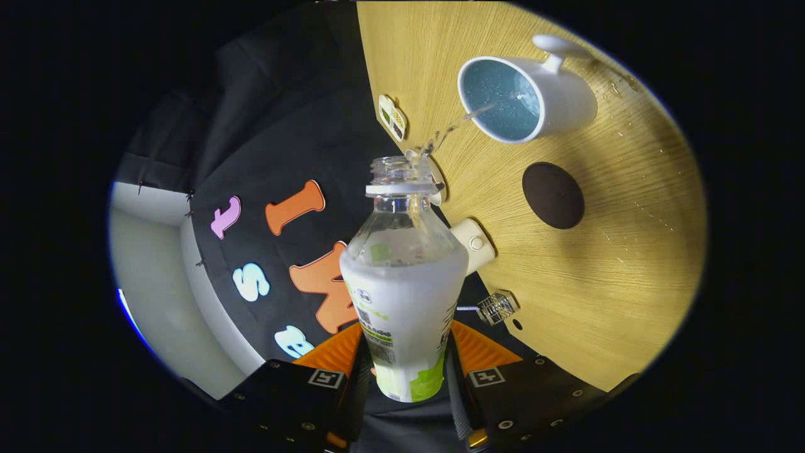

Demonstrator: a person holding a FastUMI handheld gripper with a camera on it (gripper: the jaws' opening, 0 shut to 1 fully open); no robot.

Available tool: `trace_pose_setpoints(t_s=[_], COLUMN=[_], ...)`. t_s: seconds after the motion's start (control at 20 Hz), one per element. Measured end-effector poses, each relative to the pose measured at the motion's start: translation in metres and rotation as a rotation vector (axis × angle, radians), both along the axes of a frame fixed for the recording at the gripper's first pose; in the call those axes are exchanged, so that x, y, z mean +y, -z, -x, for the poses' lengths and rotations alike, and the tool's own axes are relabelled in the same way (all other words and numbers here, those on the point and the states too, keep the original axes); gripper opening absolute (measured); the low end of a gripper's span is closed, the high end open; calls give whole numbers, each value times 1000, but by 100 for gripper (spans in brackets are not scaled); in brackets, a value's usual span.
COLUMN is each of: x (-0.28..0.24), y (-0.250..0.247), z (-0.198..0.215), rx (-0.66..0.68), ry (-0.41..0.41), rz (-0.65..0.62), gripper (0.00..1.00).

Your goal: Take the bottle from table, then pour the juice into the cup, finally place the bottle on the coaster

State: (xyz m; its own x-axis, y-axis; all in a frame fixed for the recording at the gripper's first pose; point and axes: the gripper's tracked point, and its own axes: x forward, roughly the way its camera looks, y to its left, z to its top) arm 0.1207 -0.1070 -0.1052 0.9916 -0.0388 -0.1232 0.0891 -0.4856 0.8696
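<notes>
The pour is under way: the gripper [407, 371] clamps the bottle [402, 283] from both sides, tilted so that a thin clear stream [454, 126] arcs from the uncapped mouth into the cup [522, 97]. To do this step well, the tilt should be held steady and eased on slowly, keeping the stream landing inside the rim, since droplets already lie on the table [629, 220] near the cup. The bottle sits between the fingers, its neck pointing ahead of them; the cup stands well beyond the fingertips, and the dark coaster [553, 195] lies nearer, beside the bottle's mouth.
</notes>
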Motion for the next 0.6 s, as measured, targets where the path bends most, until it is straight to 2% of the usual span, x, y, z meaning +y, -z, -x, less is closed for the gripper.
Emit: trace_pose_setpoints(t_s=[0.6], x=[-5], y=[-3], z=[0], rx=[8], ry=[15], rz=[-63], gripper=[57])
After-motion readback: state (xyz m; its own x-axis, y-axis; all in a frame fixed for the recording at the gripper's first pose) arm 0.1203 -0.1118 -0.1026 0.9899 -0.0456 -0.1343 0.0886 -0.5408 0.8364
